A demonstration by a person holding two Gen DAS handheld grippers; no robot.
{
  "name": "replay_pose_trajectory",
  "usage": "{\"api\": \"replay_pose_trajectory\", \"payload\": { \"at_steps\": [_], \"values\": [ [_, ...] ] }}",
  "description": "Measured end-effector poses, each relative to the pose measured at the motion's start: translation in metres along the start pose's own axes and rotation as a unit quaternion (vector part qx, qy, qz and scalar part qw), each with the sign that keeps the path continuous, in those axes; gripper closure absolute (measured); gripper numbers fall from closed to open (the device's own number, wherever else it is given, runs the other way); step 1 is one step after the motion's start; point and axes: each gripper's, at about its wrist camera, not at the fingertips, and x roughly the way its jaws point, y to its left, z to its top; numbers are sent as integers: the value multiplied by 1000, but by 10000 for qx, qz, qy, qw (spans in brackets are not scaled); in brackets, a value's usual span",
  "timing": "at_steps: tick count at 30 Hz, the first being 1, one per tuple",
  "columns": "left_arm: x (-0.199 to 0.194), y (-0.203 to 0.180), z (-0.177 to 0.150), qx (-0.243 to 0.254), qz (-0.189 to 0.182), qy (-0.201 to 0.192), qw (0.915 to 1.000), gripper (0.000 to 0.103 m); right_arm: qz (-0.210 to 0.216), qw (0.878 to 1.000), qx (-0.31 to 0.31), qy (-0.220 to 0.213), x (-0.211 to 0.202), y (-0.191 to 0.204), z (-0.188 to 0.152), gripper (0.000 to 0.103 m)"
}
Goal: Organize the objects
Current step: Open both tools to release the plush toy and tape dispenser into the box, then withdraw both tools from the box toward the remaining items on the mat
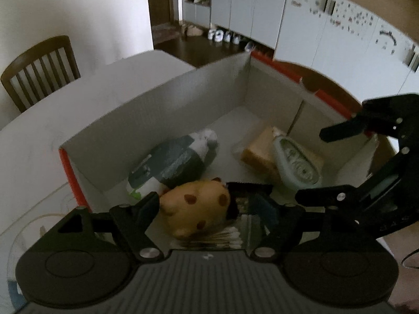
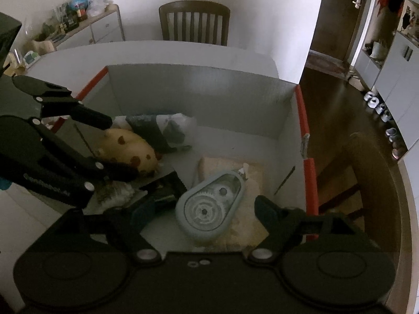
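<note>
An open white box with red edges [image 1: 157, 96] [image 2: 199, 83] sits on the white table. Inside lie a yellow spotted plush toy [image 1: 196, 206] [image 2: 131, 147], a dark grey and white packet [image 1: 172, 162] [image 2: 159, 128], a pale blue tape dispenser [image 1: 296, 164] [image 2: 209, 206] on a tan sponge [image 1: 259, 154] [image 2: 251, 172], a dark clip [image 2: 165, 188] and a pack of cotton swabs [image 1: 222, 238]. My left gripper [image 1: 207, 198] [image 2: 120, 149] is open, its jaws on either side of the plush toy. My right gripper [image 2: 201, 204] [image 1: 311, 164] is open around the tape dispenser.
A wooden chair [image 1: 39, 70] [image 2: 193, 21] stands behind the table. A sideboard with clutter [image 2: 78, 18] is at the far left. White cabinets [image 1: 314, 18] and shoes [image 1: 222, 36] line the far wall across a dark floor.
</note>
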Motion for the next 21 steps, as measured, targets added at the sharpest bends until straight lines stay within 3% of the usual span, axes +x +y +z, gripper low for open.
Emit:
{"api": "replay_pose_trajectory", "payload": {
  "at_steps": [10, 21],
  "values": [
    [-43, 2, -6, -91, -266, -502, 9983, 23, 72, 9992, 178, -358, -40, 13, 5, 20],
    [-97, 25, -28, -38, -572, -968, 9937, 23, 59, 9975, 302, -642, -71, 71, 11, 19]
  ]
}}
